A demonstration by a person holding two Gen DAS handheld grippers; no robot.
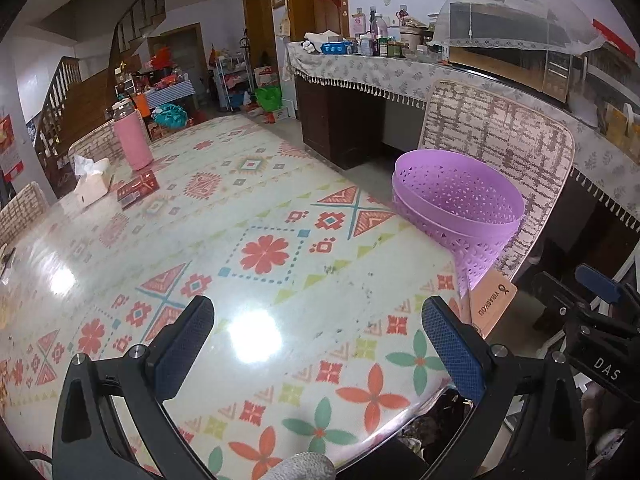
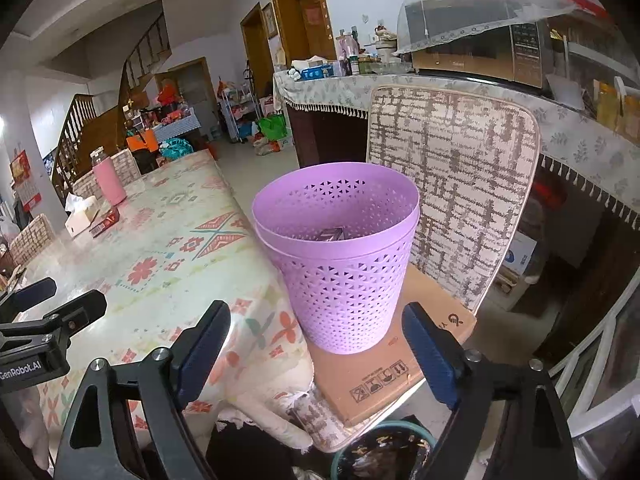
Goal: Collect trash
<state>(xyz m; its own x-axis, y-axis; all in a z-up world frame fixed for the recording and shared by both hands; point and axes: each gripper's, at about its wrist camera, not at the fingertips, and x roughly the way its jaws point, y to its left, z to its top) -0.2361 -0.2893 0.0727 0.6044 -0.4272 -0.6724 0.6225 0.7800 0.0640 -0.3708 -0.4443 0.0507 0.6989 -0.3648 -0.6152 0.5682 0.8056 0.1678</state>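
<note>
The left gripper (image 1: 318, 334) hangs above the near edge of the desk (image 1: 248, 200), its fingers (image 1: 454, 344) wide apart and holding nothing. The right gripper (image 2: 316, 350) is also wide open and empty, just in front of the purple bin (image 2: 340, 264). The bin stands upright on a cardboard box (image 2: 384, 376), which lies on the seat of a chair (image 2: 452, 184) beside the desk. Inside the bin a small dark piece of trash (image 2: 331, 234) shows near the bottom. At the far end of the desk stand a pink bottle (image 1: 132, 140), a tissue box (image 1: 91, 184) and a red packet (image 1: 138, 190).
</note>
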